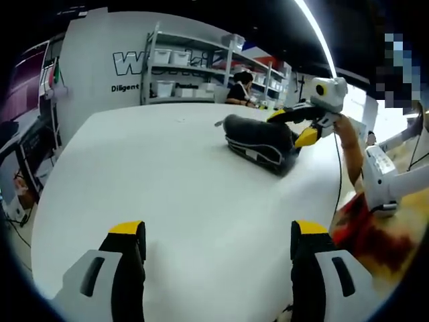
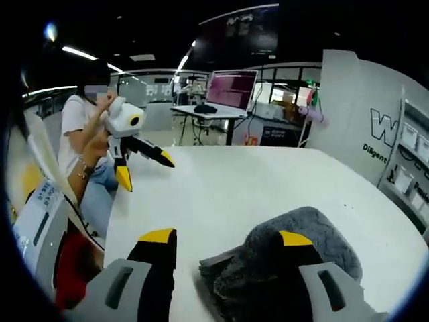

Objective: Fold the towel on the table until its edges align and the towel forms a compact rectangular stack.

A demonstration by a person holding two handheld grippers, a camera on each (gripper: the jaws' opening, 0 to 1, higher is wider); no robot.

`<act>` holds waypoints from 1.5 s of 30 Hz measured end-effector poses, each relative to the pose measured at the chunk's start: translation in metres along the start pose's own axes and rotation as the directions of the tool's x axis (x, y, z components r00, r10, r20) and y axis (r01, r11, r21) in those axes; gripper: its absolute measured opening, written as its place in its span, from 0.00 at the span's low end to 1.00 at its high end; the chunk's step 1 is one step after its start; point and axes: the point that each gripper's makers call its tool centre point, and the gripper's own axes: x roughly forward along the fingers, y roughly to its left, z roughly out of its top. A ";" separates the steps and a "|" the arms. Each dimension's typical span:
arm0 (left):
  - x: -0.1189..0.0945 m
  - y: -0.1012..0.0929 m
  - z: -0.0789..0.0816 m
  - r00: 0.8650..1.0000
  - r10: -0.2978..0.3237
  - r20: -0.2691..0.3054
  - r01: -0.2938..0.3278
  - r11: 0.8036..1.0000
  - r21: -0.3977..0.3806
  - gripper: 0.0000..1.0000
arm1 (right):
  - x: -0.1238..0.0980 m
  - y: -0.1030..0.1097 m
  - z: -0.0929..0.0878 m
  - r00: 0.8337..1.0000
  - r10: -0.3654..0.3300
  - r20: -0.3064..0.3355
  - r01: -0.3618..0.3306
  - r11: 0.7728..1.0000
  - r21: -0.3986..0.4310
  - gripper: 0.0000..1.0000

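The dark grey fluffy towel (image 1: 261, 142) is lying in a folded, bunched heap on the round white table (image 1: 154, 194), toward its far side in the left gripper view and right in front of the right gripper (image 2: 226, 236) in the right gripper view, where its jaws are standing apart with one yellow-tipped jaw over the cloth and the other beside it on bare tabletop. The left gripper (image 1: 218, 228) is hovering above the table's near edge, well apart from the towel, with its jaws standing wide and gripping nothing.
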 end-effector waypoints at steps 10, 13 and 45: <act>0.006 -0.002 0.006 1.000 -0.011 -0.007 0.011 1.000 -0.010 0.87 | -0.025 -0.024 -0.008 0.993 -0.119 0.025 0.118 0.992 0.049 0.95; 0.009 -0.006 0.009 1.000 -0.014 -0.007 0.014 1.000 -0.007 0.87 | -0.032 -0.031 -0.016 0.990 -0.143 0.020 0.141 0.987 0.072 0.99; 0.098 -0.137 0.114 0.946 -0.304 0.112 0.285 0.945 0.163 0.62 | -0.096 -0.068 -0.102 0.954 -0.299 -0.028 0.298 0.934 0.197 0.99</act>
